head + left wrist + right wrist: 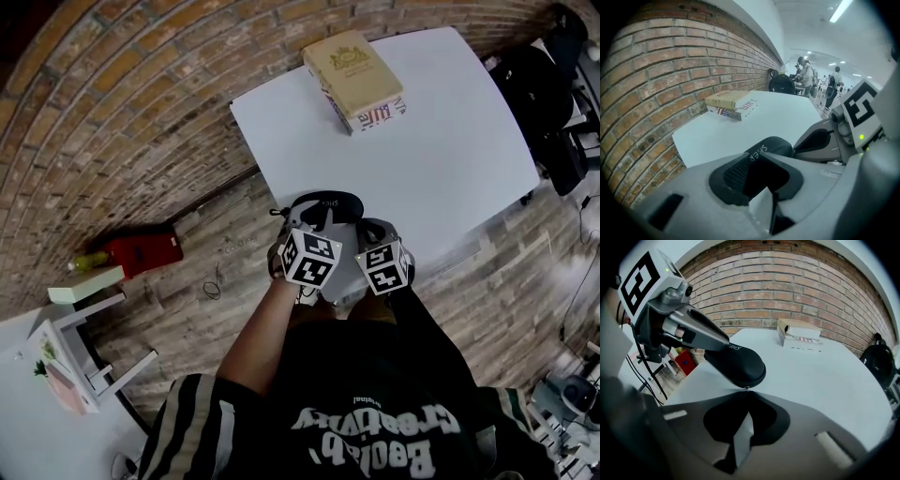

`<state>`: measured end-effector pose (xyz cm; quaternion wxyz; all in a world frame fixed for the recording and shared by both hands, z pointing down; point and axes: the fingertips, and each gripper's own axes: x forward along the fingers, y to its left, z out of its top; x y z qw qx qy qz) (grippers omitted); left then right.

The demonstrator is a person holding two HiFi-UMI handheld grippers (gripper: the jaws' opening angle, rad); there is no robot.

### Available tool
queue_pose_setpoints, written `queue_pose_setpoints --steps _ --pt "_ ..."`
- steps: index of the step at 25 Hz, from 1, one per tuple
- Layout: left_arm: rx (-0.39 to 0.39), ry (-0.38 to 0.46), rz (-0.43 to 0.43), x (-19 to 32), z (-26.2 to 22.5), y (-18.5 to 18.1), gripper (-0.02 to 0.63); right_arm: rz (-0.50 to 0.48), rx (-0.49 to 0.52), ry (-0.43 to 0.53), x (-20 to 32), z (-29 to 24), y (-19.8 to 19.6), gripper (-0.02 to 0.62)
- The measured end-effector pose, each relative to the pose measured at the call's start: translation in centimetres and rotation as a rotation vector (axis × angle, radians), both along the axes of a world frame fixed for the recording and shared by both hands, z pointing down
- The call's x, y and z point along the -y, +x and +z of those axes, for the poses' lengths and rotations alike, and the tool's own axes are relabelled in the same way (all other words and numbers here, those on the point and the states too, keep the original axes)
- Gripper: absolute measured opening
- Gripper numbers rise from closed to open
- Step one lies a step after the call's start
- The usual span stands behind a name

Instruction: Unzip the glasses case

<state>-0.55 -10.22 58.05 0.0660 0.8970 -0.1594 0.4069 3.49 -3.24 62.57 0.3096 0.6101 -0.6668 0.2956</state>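
The black glasses case is held over the near edge of the white table. My left gripper is shut on one end of it; in the left gripper view the case sits between the jaws. My right gripper is at the case's other end. In the right gripper view its jaws are shut, with the small metal zipper pull pinched at their tips, right under the case. The left gripper's fingers clamp the case from the left.
A tan book lies at the table's far side. A black backpack stands to the table's right. On the brick-patterned floor to the left are a red box and a white shelf. People stand far off.
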Motion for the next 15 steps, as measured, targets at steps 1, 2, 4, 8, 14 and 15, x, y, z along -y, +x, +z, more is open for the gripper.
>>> queue_pose_setpoints --steps 1,2,4,8,14,15 --pt "0.002 0.000 -0.008 0.0 0.0 0.0 0.060 -0.010 0.004 0.000 0.0 0.0 0.2 0.014" --pt "0.005 -0.001 -0.016 0.0 0.0 -0.1 0.060 -0.023 0.007 0.000 0.1 -0.1 0.4 0.014" --pt "0.013 0.000 -0.035 0.1 0.1 -0.1 0.060 -0.053 0.011 0.004 0.3 -0.1 0.7 0.014" --pt "0.026 -0.006 -0.077 0.1 0.1 -0.1 0.060 -0.120 0.016 0.004 0.5 -0.2 1.4 0.014" --pt "0.010 -0.059 -0.175 0.3 0.1 0.1 0.058 -0.231 0.011 0.012 1.0 -0.3 2.1 0.015" --pt "0.014 -0.056 -0.186 0.3 0.1 0.1 0.058 -0.252 0.008 0.014 1.1 -0.3 2.2 0.015"
